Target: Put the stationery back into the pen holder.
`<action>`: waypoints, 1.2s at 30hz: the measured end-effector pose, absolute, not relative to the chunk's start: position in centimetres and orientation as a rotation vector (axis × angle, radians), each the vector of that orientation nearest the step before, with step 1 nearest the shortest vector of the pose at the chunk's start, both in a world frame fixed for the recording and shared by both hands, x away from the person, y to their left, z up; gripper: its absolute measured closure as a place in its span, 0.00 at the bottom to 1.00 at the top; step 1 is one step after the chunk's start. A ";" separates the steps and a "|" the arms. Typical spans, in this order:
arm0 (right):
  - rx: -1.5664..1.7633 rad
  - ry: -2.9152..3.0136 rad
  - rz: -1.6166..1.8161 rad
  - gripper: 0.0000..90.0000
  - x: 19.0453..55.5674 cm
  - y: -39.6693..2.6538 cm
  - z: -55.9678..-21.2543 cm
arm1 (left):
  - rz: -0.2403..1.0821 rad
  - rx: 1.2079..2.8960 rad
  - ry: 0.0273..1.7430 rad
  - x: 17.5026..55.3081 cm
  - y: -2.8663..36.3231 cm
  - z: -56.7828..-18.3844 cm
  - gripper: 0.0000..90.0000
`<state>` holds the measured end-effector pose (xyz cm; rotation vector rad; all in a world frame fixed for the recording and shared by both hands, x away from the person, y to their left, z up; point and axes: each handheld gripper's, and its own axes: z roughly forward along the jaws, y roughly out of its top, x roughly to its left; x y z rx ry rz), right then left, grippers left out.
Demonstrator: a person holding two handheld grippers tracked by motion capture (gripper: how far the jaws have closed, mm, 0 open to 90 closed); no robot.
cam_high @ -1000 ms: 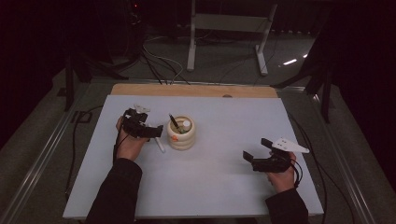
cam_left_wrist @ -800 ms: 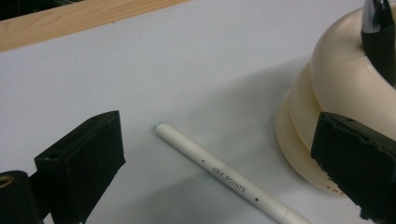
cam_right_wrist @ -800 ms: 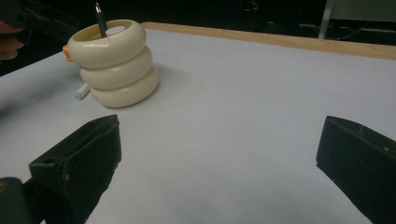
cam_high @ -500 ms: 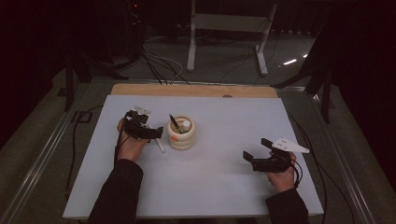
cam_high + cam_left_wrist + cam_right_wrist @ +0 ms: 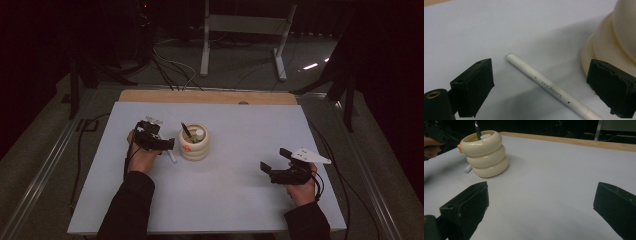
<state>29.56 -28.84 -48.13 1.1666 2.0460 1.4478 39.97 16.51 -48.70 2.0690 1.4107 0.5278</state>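
Note:
A white pen [image 5: 549, 90] marked KEY POINTS lies flat on the grey table, just left of a cream ribbed holder [image 5: 194, 145]. My left gripper [image 5: 541, 67] hangs low over it, one jaw on each side. The jaws have just been closing but are still wide, and the pads do not touch the pen. In the high view the left gripper [image 5: 167, 145] sits beside the holder with the white pen [image 5: 171, 156] under it. A dark pen [image 5: 185, 130] stands in the holder. My right gripper [image 5: 274, 160] rests open at the table's right, with nothing between its jaws.
From the right gripper view, the holder [image 5: 485, 155] stands far left with the white pen's end [image 5: 468, 169] beside its base. A wooden strip [image 5: 205, 96] runs along the table's far edge. Cables and a metal stand's legs lie on the floor beyond.
The left gripper has edged slightly toward the near side beside the holder. The right gripper has kept still.

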 end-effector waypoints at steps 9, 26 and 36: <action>1.168 2.047 1.446 0.00 29.6 -28.9 -48.2 | 0.507 2.087 1.476 40.3 16.2 -49.4 0.18; 1.168 2.049 1.446 0.00 29.6 -28.8 -48.2 | 0.488 2.107 1.524 40.6 15.5 -50.0 0.24; 1.170 2.051 1.445 0.00 29.6 -28.8 -48.2 | 0.474 2.115 1.555 40.8 15.3 -50.4 0.25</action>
